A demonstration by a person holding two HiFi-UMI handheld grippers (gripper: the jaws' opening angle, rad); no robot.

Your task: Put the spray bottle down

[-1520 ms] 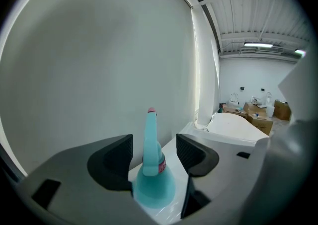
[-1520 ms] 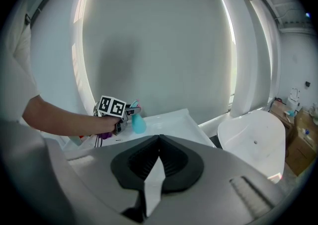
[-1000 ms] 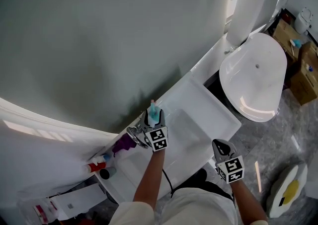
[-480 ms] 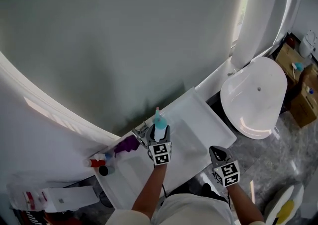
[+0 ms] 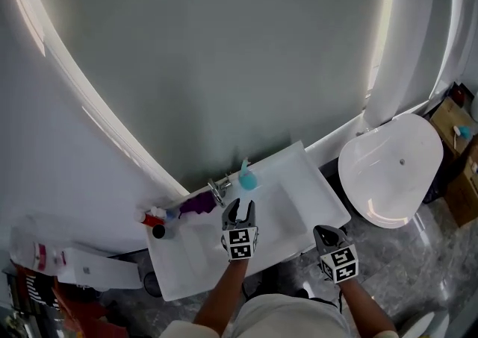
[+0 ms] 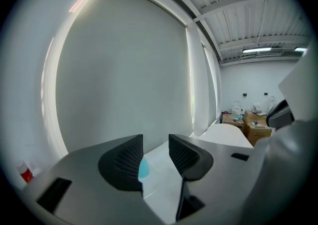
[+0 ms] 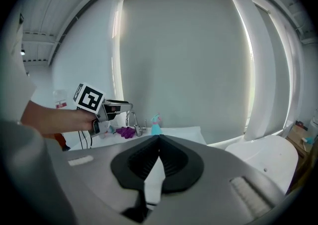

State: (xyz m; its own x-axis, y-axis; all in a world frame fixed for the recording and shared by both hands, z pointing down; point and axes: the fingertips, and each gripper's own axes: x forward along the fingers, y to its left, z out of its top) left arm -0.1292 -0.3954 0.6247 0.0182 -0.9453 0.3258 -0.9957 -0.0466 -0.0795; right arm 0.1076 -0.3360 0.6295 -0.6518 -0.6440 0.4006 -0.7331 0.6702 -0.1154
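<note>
at the back edge of the worktop (image 5: 315, 196) the spray bottle (image 5: 246, 176) stands upright, set down; left tool (image 5: 240, 208) apart from it, jaws just narrowing on nothing; right tool (image 5: 329, 235) pinched together, empty. nothing seems left.

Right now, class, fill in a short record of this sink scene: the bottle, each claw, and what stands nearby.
Spray bottle: teal, upright on sink ledge, beside the tap
Left claw: open, empty, jaws have just been closing partway, apart from bottle
Right claw: shut, empty
Also there: purple item; toilet
</note>
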